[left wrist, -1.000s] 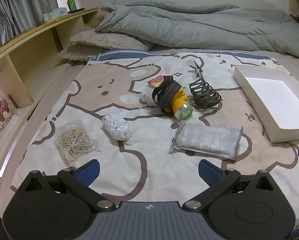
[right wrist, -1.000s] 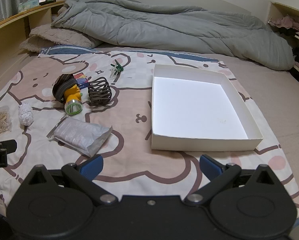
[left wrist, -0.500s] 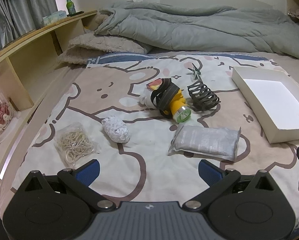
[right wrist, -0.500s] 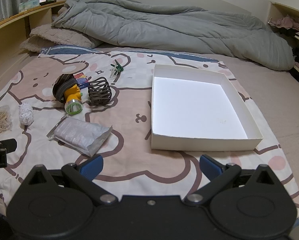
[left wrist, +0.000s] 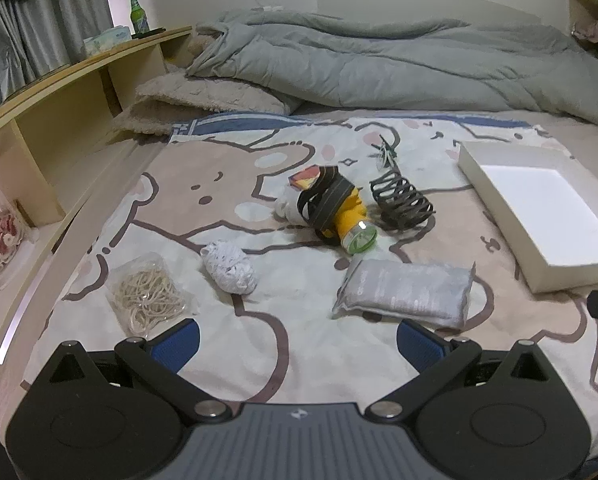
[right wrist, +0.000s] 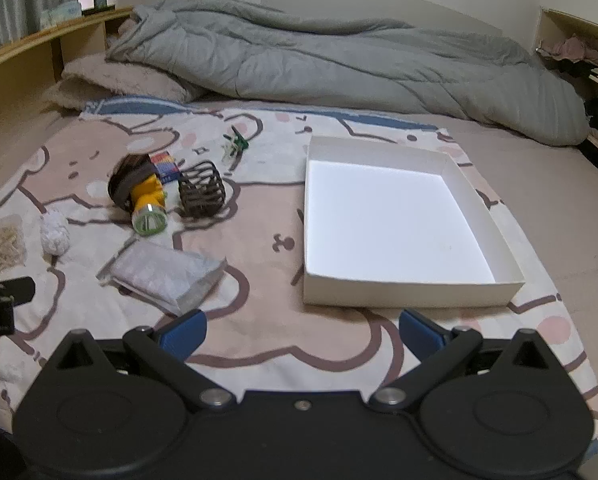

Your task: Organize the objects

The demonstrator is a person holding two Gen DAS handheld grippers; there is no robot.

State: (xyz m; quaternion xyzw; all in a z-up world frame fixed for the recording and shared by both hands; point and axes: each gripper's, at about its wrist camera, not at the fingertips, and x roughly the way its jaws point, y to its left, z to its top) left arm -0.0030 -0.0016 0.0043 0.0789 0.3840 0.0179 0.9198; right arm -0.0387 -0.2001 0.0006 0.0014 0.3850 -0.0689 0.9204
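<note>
Setting: home bedroom. Evidence: bed with cartoon-print sheet [left wrist: 227,184], rumpled grey duvet [left wrist: 379,68] and plush pillow [left wrist: 195,100] at its head. Wooden bedside shelving [left wrist: 79,92] carrying a green bottle [left wrist: 137,14] and tissue pack [left wrist: 107,38], grey curtains [left wrist: 47,44] behind.

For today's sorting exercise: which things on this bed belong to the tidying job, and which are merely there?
Job: white box, yellow torch, grey pouch, rubber bands, black coil.
Lying about: duvet, bottle.
</note>
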